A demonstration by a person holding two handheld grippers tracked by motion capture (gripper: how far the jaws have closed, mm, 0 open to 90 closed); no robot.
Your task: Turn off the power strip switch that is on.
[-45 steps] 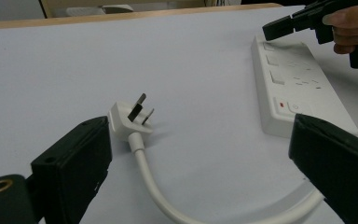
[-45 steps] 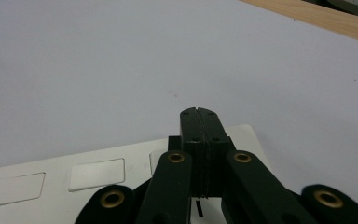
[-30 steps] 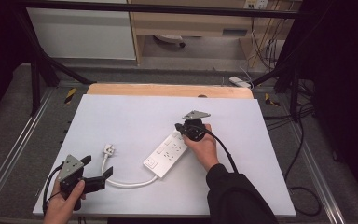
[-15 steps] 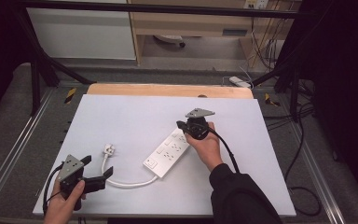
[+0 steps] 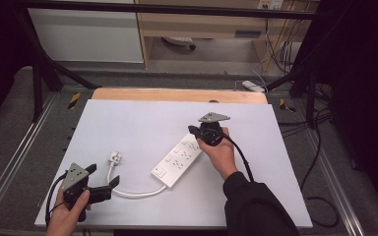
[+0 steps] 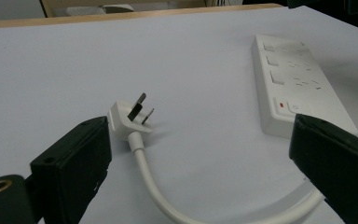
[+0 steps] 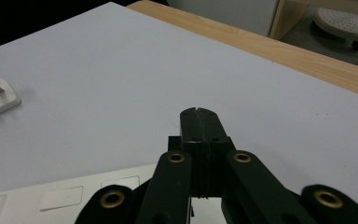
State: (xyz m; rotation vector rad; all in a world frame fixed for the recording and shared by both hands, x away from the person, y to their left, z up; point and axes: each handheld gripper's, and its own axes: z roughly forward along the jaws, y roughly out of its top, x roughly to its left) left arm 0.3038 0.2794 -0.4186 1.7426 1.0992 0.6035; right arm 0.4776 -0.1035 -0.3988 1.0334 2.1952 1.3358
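Two jobs seemed left: the plug (image 6: 131, 114) lay loose between the wide-open, empty left tongs (image 5: 102, 181), while the right tongs (image 5: 192, 131), shut empty, hovered over the power strip (image 5: 179, 158).

A lab: metal-framed test table (image 5: 128, 118), loose cables (image 5: 320, 162) on the floor.

Worktop (image 5: 142, 123): smooth, matt pale sheet, with a strip of light wood (image 5: 177, 95) with visible grain along its 12 o'clock edge. Power strip (image 5: 179, 160): smooth white plastic with a slight sheen. Plug (image 6: 126, 117): white plastic body with dull metal pins; cable (image 6: 154, 186) of smooth white plastic. Left hand-held gripper (image 5: 103, 182) and right hand-held gripper (image 7: 199, 116): matt black plastic jaws, brass-coloured metal inserts, a grey matt plate on top. Sleeve (image 5: 256, 209): dark cloth.
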